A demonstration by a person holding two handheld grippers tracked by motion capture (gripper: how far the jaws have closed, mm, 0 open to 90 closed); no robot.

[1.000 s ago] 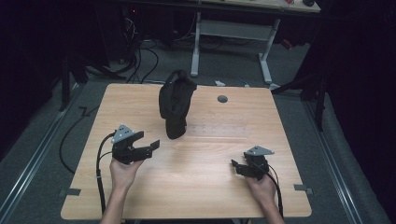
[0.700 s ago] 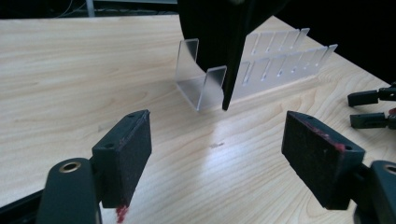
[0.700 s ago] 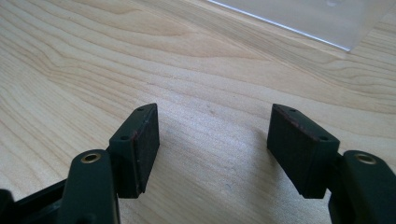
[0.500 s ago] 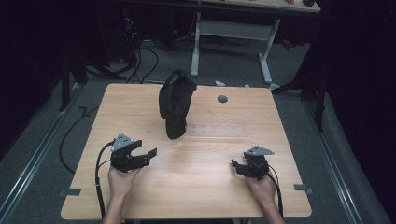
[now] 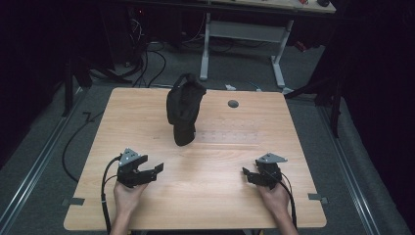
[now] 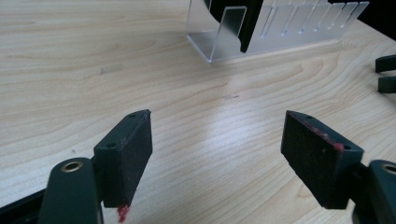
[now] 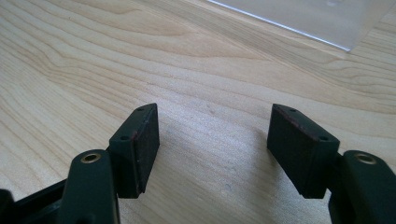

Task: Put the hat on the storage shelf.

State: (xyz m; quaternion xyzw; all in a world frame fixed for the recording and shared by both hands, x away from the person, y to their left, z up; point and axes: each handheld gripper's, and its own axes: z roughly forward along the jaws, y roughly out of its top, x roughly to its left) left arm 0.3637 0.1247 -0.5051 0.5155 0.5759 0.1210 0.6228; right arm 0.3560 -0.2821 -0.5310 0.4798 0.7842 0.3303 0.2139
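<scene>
A bulky black object, soft-looking like a bag, stands upright at the left end of a clear slotted rack in the middle of the wooden table. In the left gripper view the rack lies ahead with the black object in one slot. My left gripper is low over the table's near left, open, with nothing between its pads. My right gripper rests at the near right, open and empty, with the rack's edge ahead of it.
A small grey round cap sits in the table top behind the rack. The right gripper's jaw tips show at the right edge of the left gripper view. Cables run over the floor at left, and a desk frame stands behind.
My left gripper has sunk toward the table and come slightly nearer the front edge, still open. The right gripper and the black object have not moved.
</scene>
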